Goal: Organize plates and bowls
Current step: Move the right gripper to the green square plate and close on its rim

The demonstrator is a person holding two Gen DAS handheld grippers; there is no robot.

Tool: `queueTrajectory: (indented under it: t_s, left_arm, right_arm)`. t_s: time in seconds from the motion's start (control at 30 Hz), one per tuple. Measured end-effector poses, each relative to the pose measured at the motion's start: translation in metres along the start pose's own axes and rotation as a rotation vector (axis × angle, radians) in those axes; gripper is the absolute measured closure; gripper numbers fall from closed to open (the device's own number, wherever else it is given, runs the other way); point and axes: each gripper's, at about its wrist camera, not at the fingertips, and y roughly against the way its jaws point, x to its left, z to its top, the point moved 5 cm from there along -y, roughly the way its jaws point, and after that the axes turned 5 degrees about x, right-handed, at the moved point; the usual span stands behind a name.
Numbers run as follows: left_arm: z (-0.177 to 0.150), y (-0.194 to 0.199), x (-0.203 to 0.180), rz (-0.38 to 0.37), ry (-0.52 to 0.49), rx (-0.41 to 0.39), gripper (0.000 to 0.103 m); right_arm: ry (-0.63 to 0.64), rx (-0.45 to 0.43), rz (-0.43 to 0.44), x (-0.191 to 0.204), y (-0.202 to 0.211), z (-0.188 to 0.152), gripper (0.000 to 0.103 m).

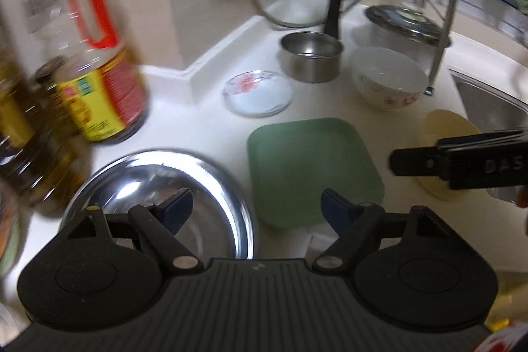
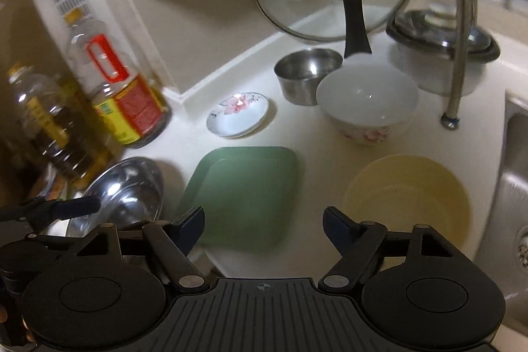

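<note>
Plates and bowls lie spread out on the bench (image 2: 297, 134) waiting to be stacked, so the left tool (image 1: 255, 207) and right tool (image 2: 264, 225) hang spread and empty above the green plate (image 2: 244, 197).

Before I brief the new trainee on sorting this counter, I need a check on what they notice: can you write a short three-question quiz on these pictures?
1. True or false: the green square plate is stacked on the yellow round plate.
2. Which dish stands nearest the steel saucepan? A) steel bowl B) white flowered bowl C) yellow round plate
3. Fill in: the small flowered saucer lies between the saucepan and the ____ bottles.

Key
1. False; they lie side by side, apart.
2. B
3. Oil

Neither pair of tongs, left or right, holds anything.
</note>
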Motion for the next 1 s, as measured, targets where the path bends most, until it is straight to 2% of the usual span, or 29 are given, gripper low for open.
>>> queueTrajectory:
  t_s: [0.17,0.2,0.27,0.33,0.53,0.7,0.97,1.0]
  left_arm:
    - [0.017,-0.029,0.006,-0.061,-0.093,0.035,0.033]
    - [0.020,-0.035,0.007,-0.077,-0.098,0.045,0.034]
    - [0.025,-0.046,0.008,-0.096,-0.110,0.062,0.042]
    - [0.029,-0.056,0.010,-0.110,-0.117,0.078,0.045]
    - [0.036,-0.082,0.010,-0.144,-0.114,0.137,0.057]
    - [0.041,-0.096,0.010,-0.149,-0.110,0.163,0.058]
    - [0.045,-0.105,0.010,-0.155,-0.095,0.180,0.059]
    - [0.046,-0.106,0.010,-0.156,-0.095,0.182,0.059]
  right_arm:
    - [-0.044,0.022,-0.040,-0.002,-0.023,0.010,0.031]
    - [-0.048,0.028,-0.046,-0.003,-0.028,0.013,0.033]
    - [-0.057,0.045,-0.061,-0.006,-0.037,0.017,0.038]
    - [-0.065,0.060,-0.062,-0.009,-0.044,0.021,0.045]
    - [-0.081,0.111,-0.096,-0.015,-0.066,0.027,0.051]
    - [-0.100,0.148,-0.107,-0.022,-0.079,0.031,0.056]
    - [-0.061,0.175,-0.138,-0.021,-0.088,0.037,0.062]
    - [-0.052,0.180,-0.142,-0.021,-0.088,0.039,0.066]
